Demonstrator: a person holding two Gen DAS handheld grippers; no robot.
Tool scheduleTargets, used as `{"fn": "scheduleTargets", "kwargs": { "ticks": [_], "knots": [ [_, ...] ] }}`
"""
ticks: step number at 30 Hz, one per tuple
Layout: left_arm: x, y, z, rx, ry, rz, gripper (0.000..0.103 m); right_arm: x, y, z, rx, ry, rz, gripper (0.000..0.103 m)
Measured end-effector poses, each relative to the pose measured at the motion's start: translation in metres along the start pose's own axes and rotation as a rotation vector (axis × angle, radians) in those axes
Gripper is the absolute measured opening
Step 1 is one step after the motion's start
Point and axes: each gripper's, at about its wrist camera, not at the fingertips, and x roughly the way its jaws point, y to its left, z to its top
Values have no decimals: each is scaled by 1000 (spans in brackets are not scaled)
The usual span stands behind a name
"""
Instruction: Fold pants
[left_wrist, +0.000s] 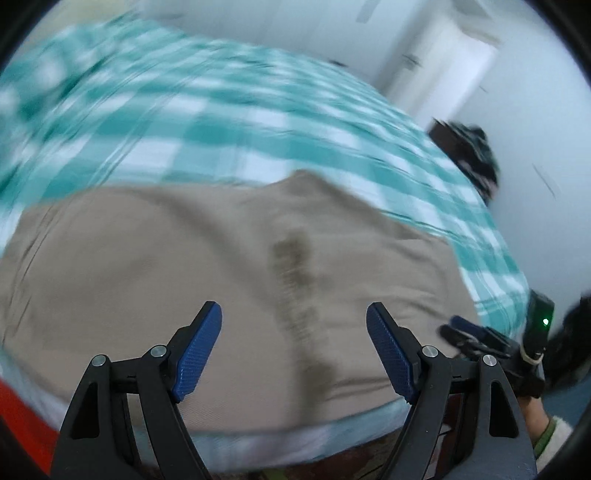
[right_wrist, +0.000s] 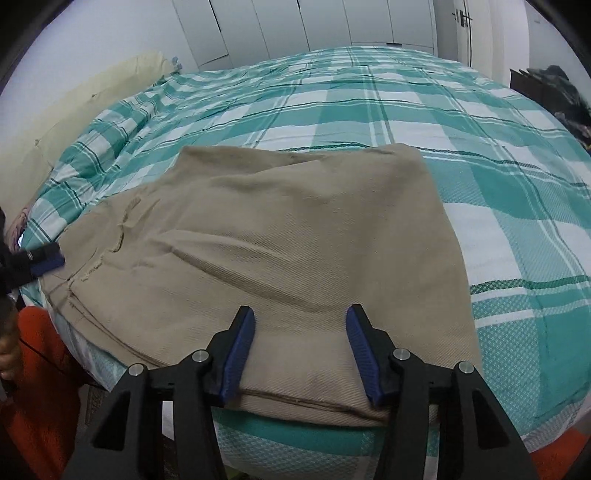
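One pants (right_wrist: 280, 236), folded, on one bed (right_wrist: 480, 147). Two grippers: left (left_wrist: 294, 350), right (right_wrist: 300, 354). One pillow (right_wrist: 74, 110) at the bed's left edge.

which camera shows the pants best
The right wrist view: the tan pants are sharp there, lying on the checked bedspread with creases, seams and near edge readable. The left wrist view shows the same pants smeared by motion blur, only a tan shape with a dark streak.

White wardrobe doors (right_wrist: 295, 26) behind a teal-checked bed (right_wrist: 406, 110).
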Motion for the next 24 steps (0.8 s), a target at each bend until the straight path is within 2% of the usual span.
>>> {"fn": "scheduleTargets", "kwargs": {
  "ticks": [3, 5, 6, 7, 8, 10, 12, 15, 18, 20, 23, 24],
  "knots": [
    [22, -50, 15, 120, 7, -15, 83, -1, 3, -3, -1, -2, 0, 52],
    [49, -73, 13, 175, 55, -4, 83, 2, 5, -6, -5, -2, -3, 52],
    [64, -79, 8, 204, 100, 27, 81, 1, 4, -9, -6, -3, -3, 53],
    [86, -82, -4, 233, 188, 92, 64, 1, 5, -9, -6, -3, -4, 53],
    [100, -78, -17, 241, 249, 127, 61, 1, 5, -9, -7, -3, -4, 53],
    [90, -73, -35, 279, 179, 132, 62, 0, 4, -10, -17, 0, -8, 53],
    [82, -71, -41, 301, 172, 141, 62, -5, 8, -10, -50, 21, -23, 53],
    [77, -60, -41, 267, 178, 115, 62, -23, 10, 5, -39, 30, -31, 52],
    [80, -63, -43, 277, 164, 128, 63, -37, 4, 44, 2, -56, -13, 52],
    [79, -64, -45, 285, 157, 135, 63, -32, 3, 72, -13, -57, -16, 52],
    [81, -67, -43, 289, 157, 126, 63, 14, -10, 95, -22, 80, -18, 56],
    [81, -67, -44, 293, 159, 126, 63, 39, -20, 91, -3, 173, -53, 56]
  ]
}}
